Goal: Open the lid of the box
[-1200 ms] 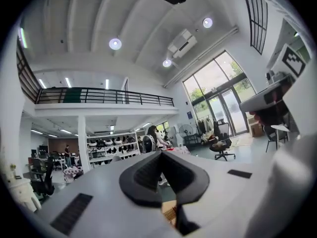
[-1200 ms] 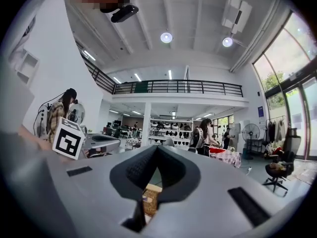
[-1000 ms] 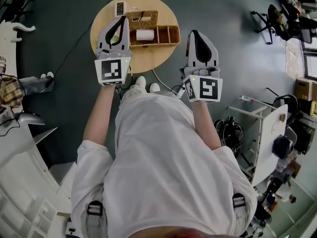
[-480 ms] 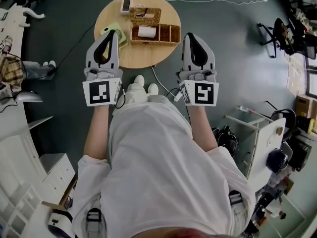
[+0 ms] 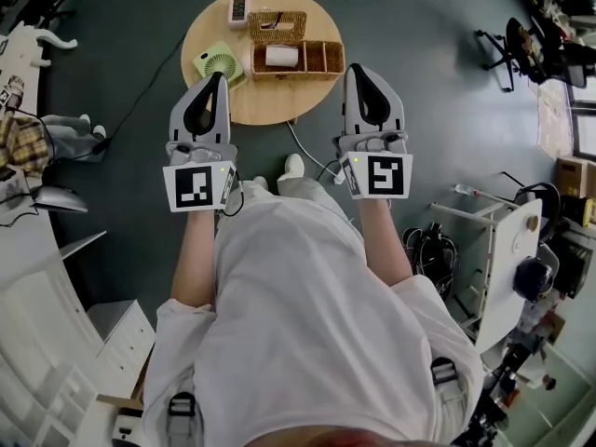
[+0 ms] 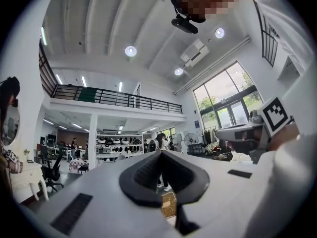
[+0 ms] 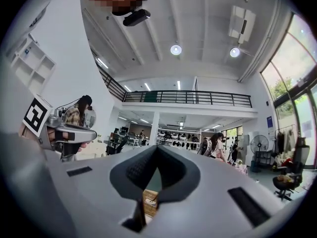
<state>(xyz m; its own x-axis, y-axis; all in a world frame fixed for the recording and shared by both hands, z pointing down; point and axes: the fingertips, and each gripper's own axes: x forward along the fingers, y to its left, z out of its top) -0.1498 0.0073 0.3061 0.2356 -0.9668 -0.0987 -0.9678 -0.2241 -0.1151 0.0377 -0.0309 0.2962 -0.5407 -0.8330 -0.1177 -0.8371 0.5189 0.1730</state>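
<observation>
Your left gripper [image 5: 220, 80] & right gripper [image 5: 358, 71]: jaws together, nothing held. Lidded woven wicker box [image 5: 277, 26] sits far side of round wooden table [image 5: 270, 102]. Arrive w/ jaws shut & you'll likely shove it, not lift lid.

I can read no word, number or brand anywhere. The only signs are the black-and-white square patterns on the gripper cubes. In the head view, the left marker [image 5: 197, 186] sits on the cube of my left gripper [image 5: 221, 75], at nine o'clock from the middle. The right marker [image 5: 384, 175] sits on the cube of my right gripper [image 5: 359, 67], toward two o'clock. Both are blocky codes, not letters. On the round table [image 5: 270, 101], a small white device [image 5: 238, 9] at eleven o'clock has a dark screen too small to read. In the right gripper view, a blue wall plate [image 7: 269, 121] at three o'clock is also illegible.
</observation>
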